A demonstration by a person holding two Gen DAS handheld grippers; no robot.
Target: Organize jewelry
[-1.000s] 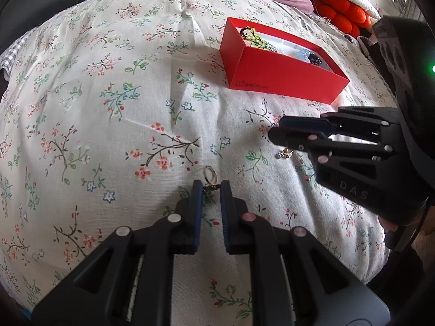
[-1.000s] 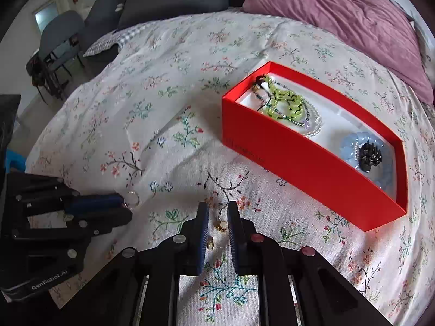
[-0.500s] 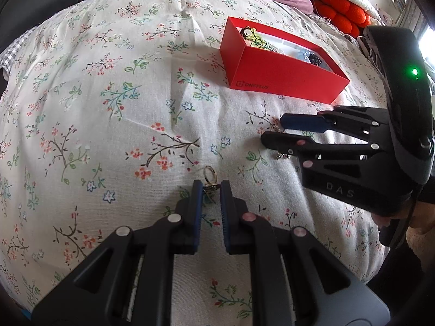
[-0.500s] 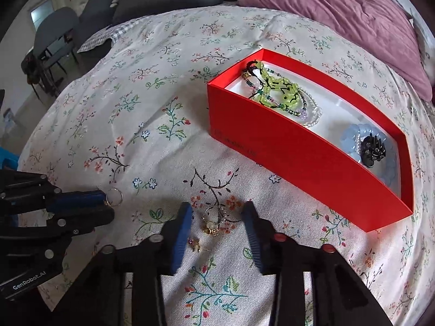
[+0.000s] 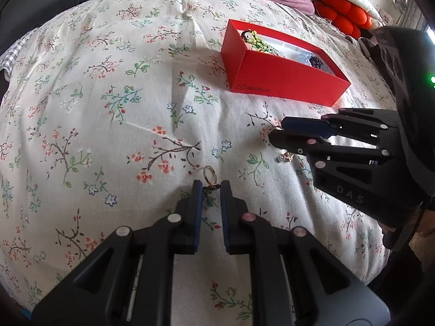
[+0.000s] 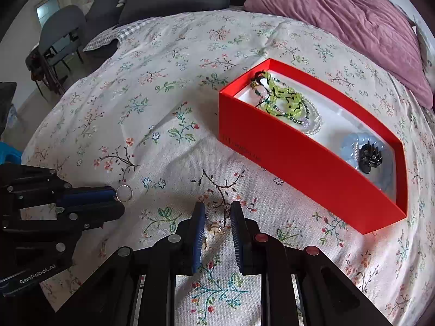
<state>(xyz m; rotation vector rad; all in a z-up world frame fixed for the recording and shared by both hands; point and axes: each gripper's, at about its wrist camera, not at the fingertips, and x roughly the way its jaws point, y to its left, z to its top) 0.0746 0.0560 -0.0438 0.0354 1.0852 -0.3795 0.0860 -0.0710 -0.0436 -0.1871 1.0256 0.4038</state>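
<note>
Pinching a ring [image 5: 210, 179] at its fingertips, the left gripper [image 5: 211, 190] rests on the bed [image 5: 108, 95] while the right gripper [image 6: 217, 212], just closing, narrowly straddles an earring [image 6: 216, 227], red box [image 6: 299, 160] at two o'clock.

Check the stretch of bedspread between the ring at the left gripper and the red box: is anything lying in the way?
Nothing visible blocks it. Between the ring at the left gripper and the red box lies only bare floral bedspread; the box is open-topped.
</note>
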